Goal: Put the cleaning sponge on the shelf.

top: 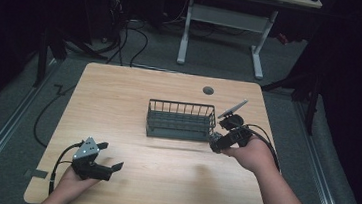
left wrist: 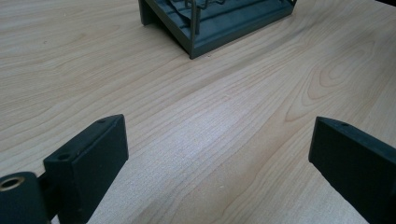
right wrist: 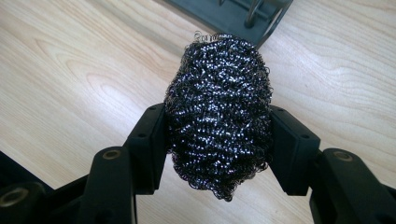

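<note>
1. Right gripper (right wrist: 219,135): jaws clamped on a steel wool scourer (right wrist: 219,112), one jaw on each flank at about mid-height. Wad bulges above and below the jaws.
2. Location: scourer is held above the table (top: 162,170), just beside the right-hand end of the dark wire basket (top: 181,120). In the right gripper view the basket's corner sits right behind the wad. Cannot tell whether it touches the basket.
3. Left gripper (top: 96,163): jaws wide apart, holding nothing, near the table's front-left edge, well apart from the basket. Its own view looks across bare wood toward the basket's base.
4. Handling, my read: very light, springy, compresses easily. Coiled wire gives plenty of friction, so slip is unlikely. Not fragile.
5. Catch: loose curls at the top can snag on the basket wires or on the jaws, so on release it may cling rather than drop clean.
6. Grip point: current mid-body hold looks right. Squeezing across the widest part keeps it centred; a hold near an end would likely let it squirm out.
</note>
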Demonstrator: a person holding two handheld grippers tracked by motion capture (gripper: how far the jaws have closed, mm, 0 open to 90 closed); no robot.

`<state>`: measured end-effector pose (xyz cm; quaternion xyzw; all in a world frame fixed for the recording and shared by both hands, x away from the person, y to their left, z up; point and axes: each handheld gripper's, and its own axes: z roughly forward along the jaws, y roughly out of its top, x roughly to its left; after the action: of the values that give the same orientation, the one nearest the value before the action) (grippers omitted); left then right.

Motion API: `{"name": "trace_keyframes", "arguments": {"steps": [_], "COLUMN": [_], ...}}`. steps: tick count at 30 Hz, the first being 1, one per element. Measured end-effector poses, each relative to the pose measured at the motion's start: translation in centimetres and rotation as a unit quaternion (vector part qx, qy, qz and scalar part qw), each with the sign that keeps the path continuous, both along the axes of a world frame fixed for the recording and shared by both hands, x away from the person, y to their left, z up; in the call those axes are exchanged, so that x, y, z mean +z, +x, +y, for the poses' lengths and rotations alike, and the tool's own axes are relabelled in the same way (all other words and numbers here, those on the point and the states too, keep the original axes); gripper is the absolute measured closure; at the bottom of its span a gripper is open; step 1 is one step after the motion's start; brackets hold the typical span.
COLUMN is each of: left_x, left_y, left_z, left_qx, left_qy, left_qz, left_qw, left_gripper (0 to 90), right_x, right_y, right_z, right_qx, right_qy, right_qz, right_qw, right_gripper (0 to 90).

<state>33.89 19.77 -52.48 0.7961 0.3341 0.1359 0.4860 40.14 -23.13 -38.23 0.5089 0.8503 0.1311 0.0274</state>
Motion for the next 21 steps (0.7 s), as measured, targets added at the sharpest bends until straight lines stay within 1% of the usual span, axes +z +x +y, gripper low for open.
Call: {"name": "trace_keyframes", "arguments": {"steps": [3,5,7,10,11,14,15,17,19,20,21], "left_x": [-0.1,-0.2,-0.2,-0.1,-0.1,-0.1,-0.1,-0.1,-0.1,-0.1,-0.1], "left_y": [0.0,0.0,0.0,0.0,0.0,0.0,0.0,0.0,0.0,0.0,0.0], "left_z": [-0.1,-0.3,-0.4,-0.4,-0.3,-0.3,-0.3,-0.3,-0.3,-0.3,-0.3], "left_qx": [-0.001,-0.004,-0.005,-0.005,-0.005,-0.004,-0.004,-0.005,-0.005,-0.005,-0.005], "left_qy": [0.0,0.007,0.006,0.004,0.004,0.002,0.002,0.002,0.002,0.002,0.001], "left_qz": [0.001,0.0,0.0,-0.001,0.0,-0.001,-0.001,-0.001,-0.001,-0.002,-0.001], "left_qw": [1.0,1.0,1.0,1.0,1.0,1.0,1.0,1.0,1.0,1.0,1.0], "left_gripper": [5.4,5.4,5.4,5.5,5.5,5.5,5.6,5.6,5.5,5.6,5.6], "right_x": [0.3,0.8,1.1,1.2,1.4,1.5,1.5,1.6,1.6,1.6,1.6], "right_y": [0.4,0.9,1.3,1.6,2.2,2.8,2.8,3.6,3.8,4.1,4.3], "right_z": [0.0,0.1,0.3,0.6,0.8,1.1,1.1,1.5,1.6,1.7,1.8], "right_qx": [0.0,-0.004,-0.002,-0.002,-0.003,-0.003,-0.003,-0.006,-0.007,-0.011,-0.008], "right_qy": [0.005,0.014,0.008,0.009,0.01,0.007,0.007,0.008,0.006,0.01,0.009], "right_qz": [-0.001,-0.003,-0.001,-0.002,-0.002,-0.003,-0.003,-0.006,-0.008,-0.009,-0.01], "right_qw": [1.0,0.9999,1.0,1.0,0.9999,1.0,1.0,0.9999,0.9999,0.9998,0.9999], "right_gripper": [44.6,44.6,44.5,44.5,44.6,44.5,44.5,44.5,44.5,44.5,44.5]}}
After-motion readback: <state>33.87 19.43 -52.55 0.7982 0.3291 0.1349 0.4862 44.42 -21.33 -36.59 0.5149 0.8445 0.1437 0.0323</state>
